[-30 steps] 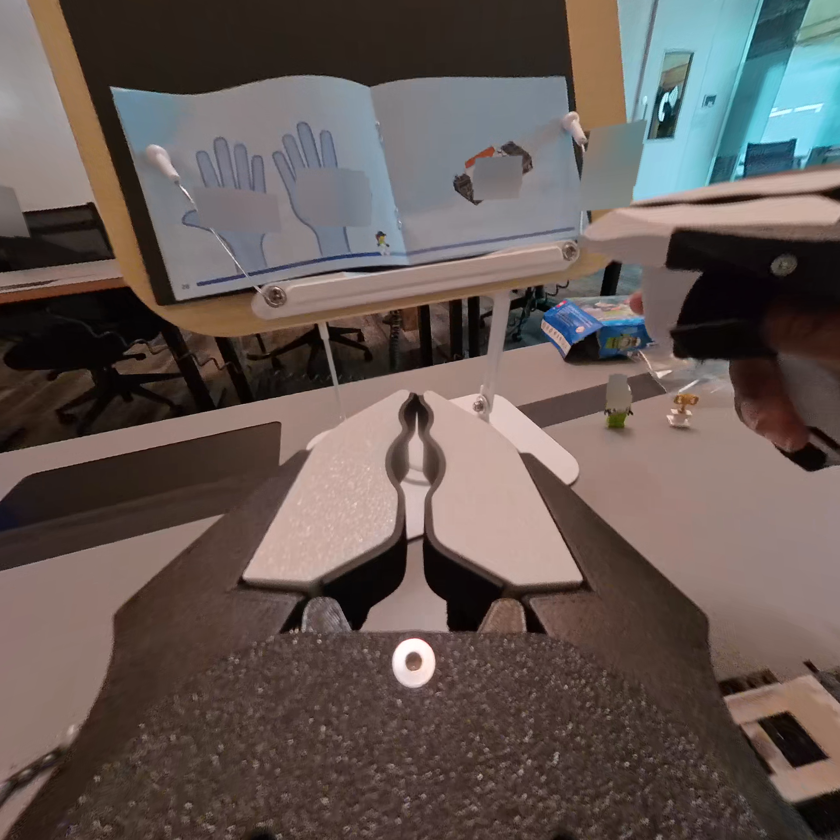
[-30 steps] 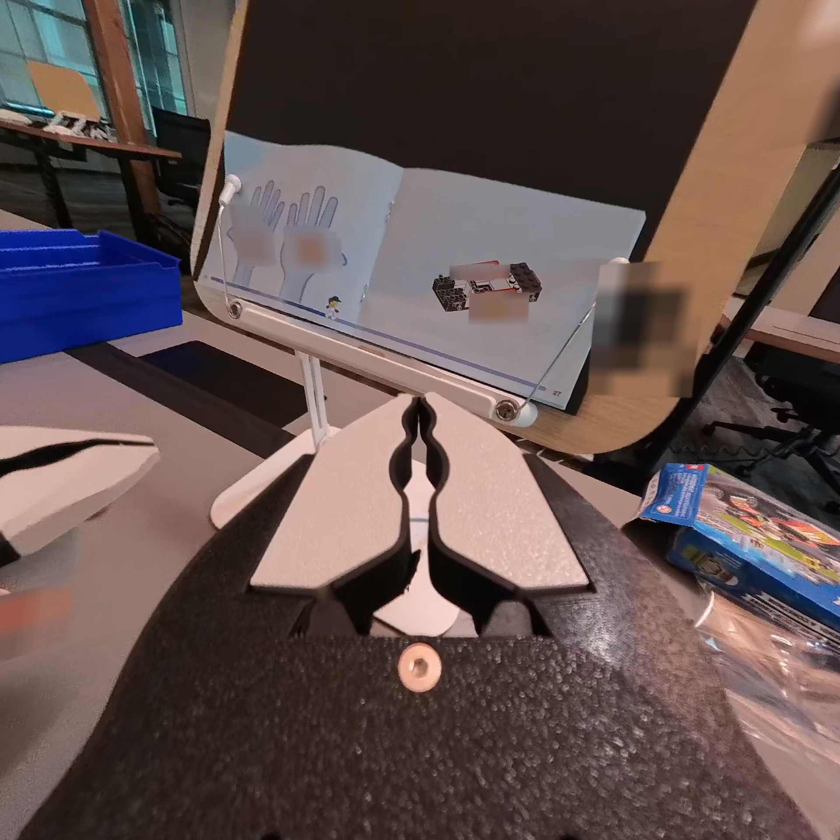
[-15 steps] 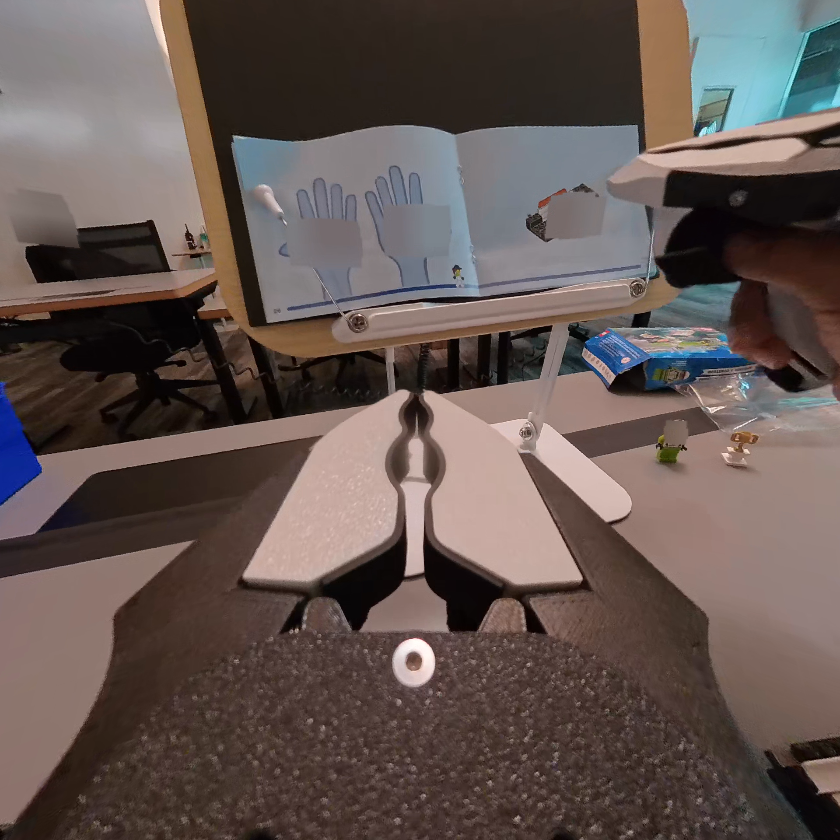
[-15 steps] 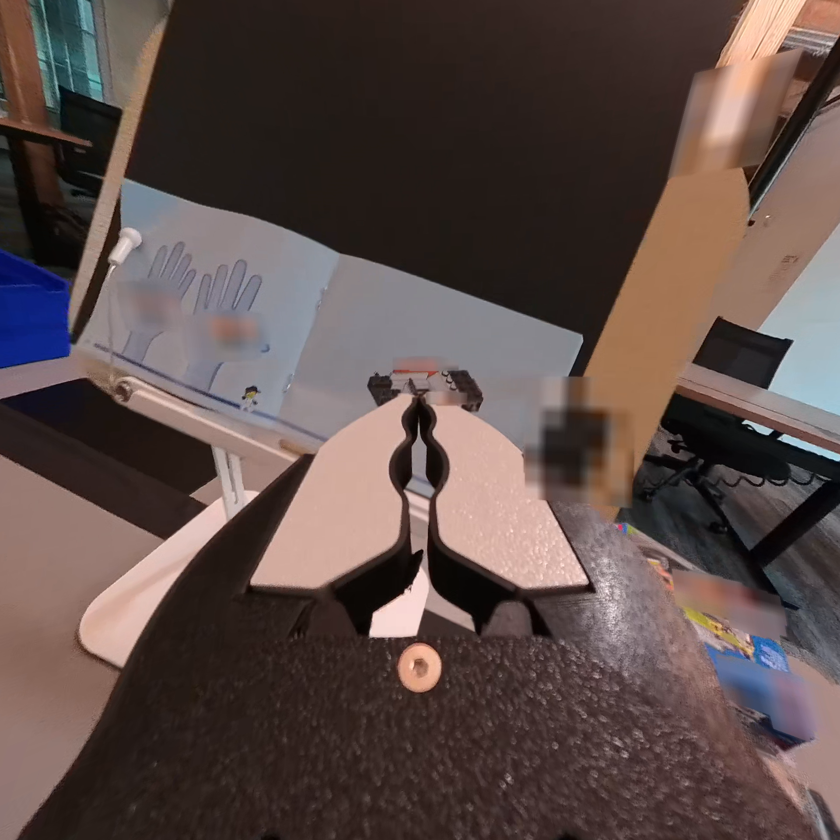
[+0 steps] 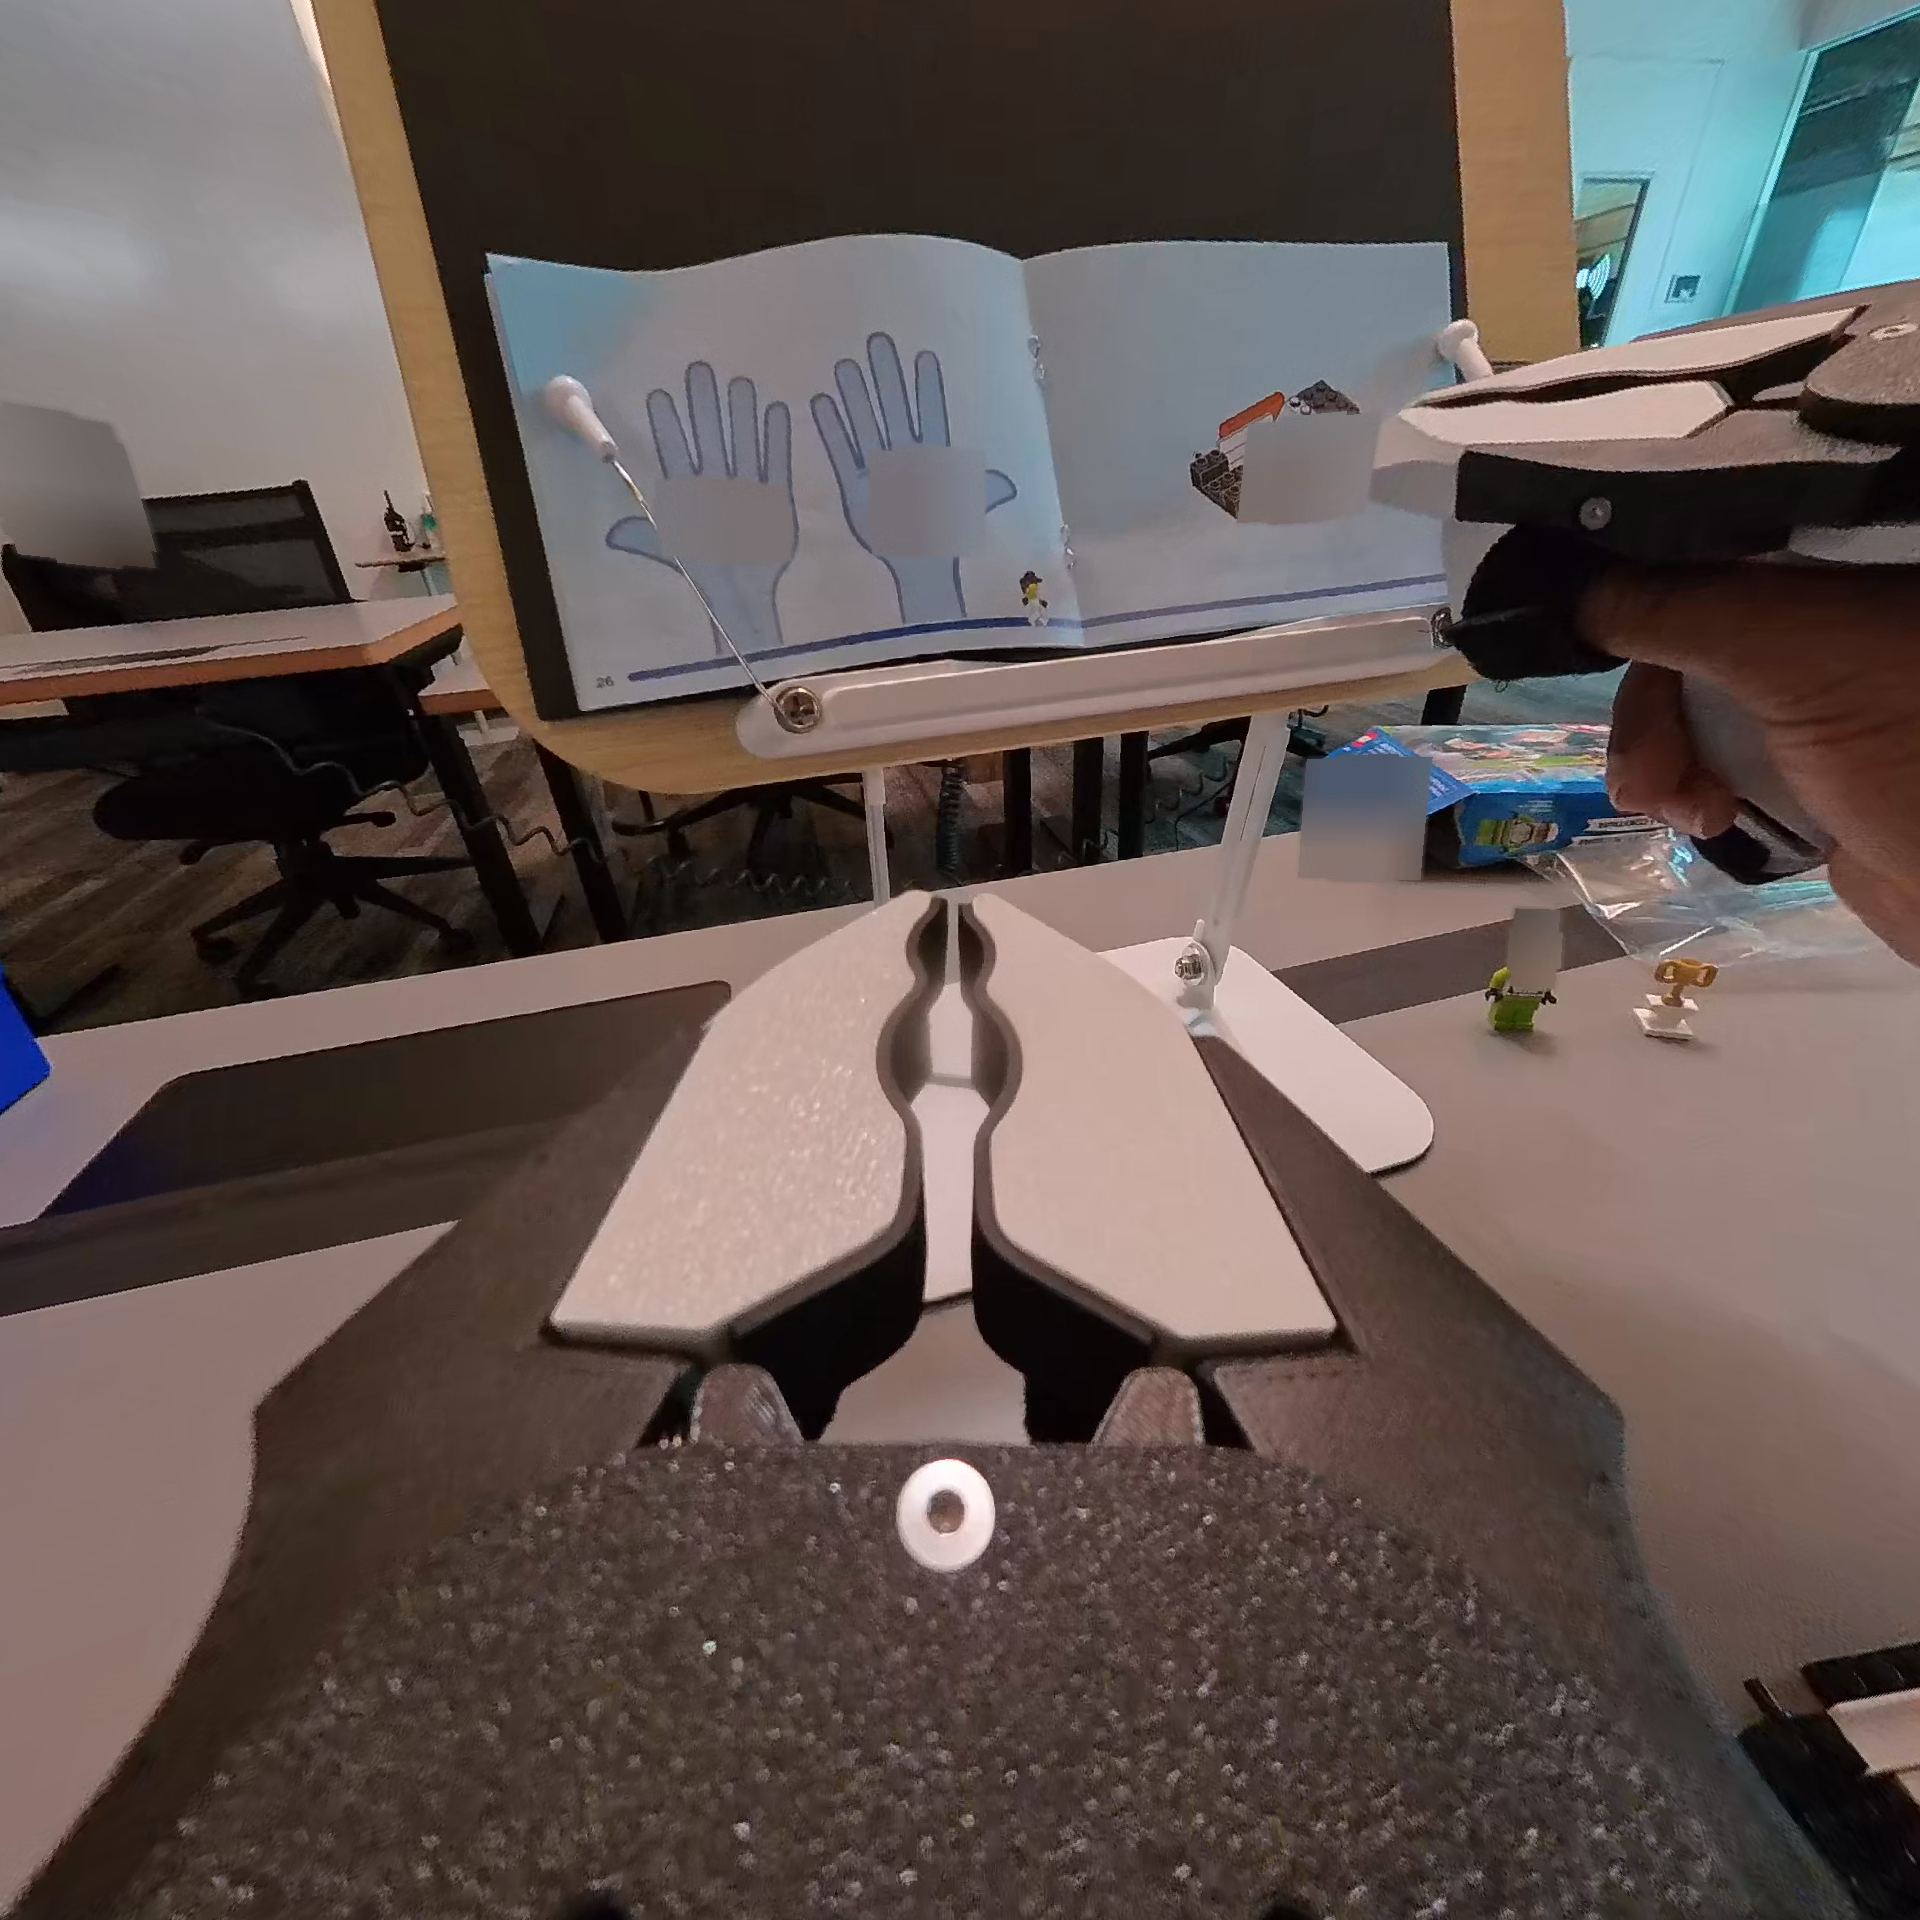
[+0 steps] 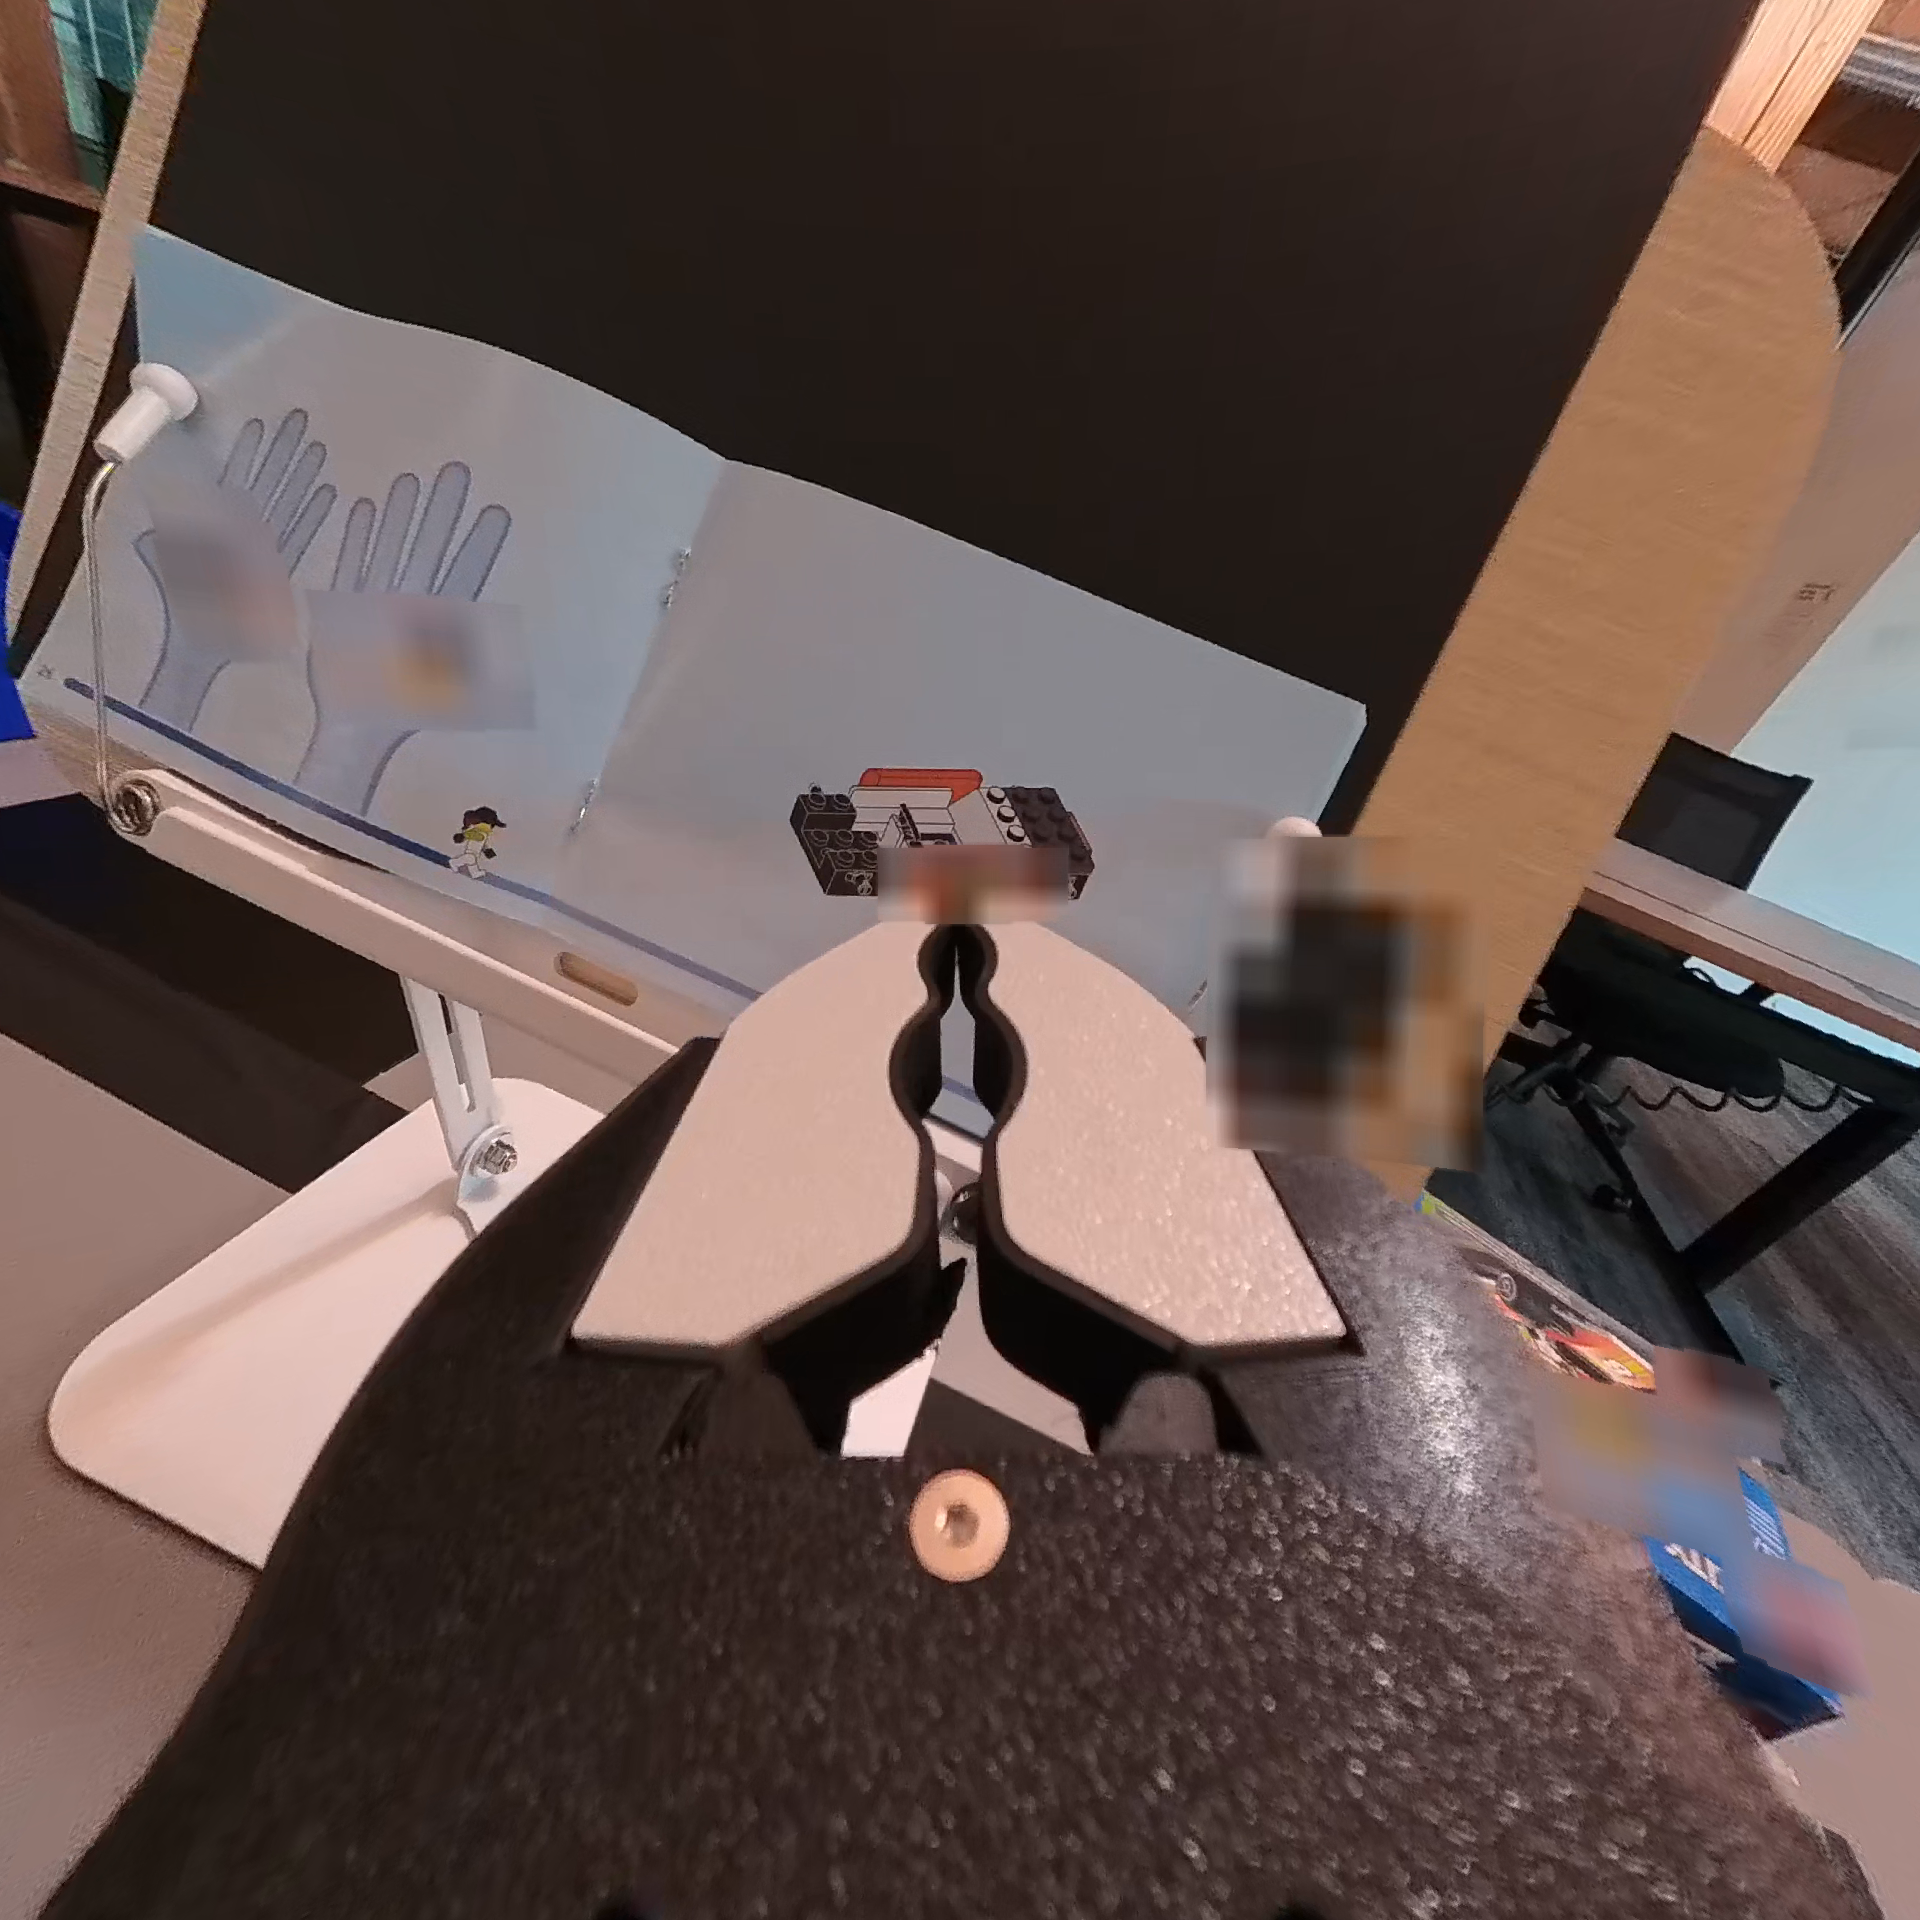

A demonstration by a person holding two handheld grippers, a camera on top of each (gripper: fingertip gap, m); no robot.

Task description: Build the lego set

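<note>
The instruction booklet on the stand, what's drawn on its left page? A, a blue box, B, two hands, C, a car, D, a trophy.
B: the left page of the instruction booklet, open on the stand, shows two outlined hands side by side.

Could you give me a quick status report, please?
Both grippers, left and right, shut, empty. Right raised at the instruction booklet on its stand. Nothing in the way.

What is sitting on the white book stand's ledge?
An open light-blue instruction booklet rests on the white book stand, pinned by two wire page holders against its black wood-edged backboard. The closed right gripper covers the booklet's right edge.
</note>
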